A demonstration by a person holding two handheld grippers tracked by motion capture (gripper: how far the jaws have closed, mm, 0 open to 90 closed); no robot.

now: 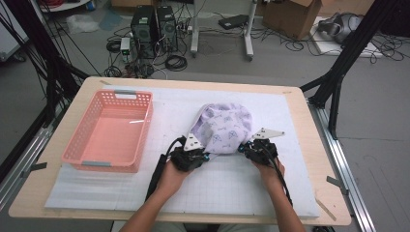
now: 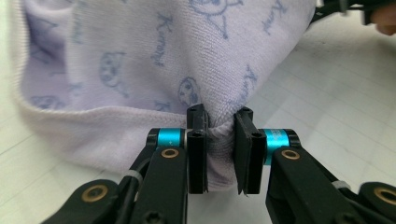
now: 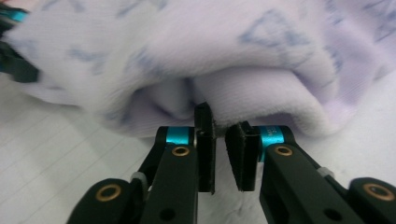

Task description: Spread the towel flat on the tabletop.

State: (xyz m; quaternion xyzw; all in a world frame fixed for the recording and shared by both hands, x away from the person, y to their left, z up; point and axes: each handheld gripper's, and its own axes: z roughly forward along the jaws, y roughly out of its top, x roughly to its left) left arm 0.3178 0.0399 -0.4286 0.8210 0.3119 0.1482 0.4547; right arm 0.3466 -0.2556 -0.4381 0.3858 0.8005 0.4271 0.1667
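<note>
Nearby, pink basket (image 1: pixel 109 130) left of towel (image 1: pixel 225 126)

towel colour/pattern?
Pale lilac towel with blue cartoon faces and script lettering; clearest in the left gripper view.

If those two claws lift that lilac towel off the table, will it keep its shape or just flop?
The lilac towel will probably flop: it already lies in a soft, rumpled heap. Its hem bunches between the left gripper's fingers, so it likely sags from wherever it is held. The fuzzy pile suggests it is light and unlikely to slip.
</note>
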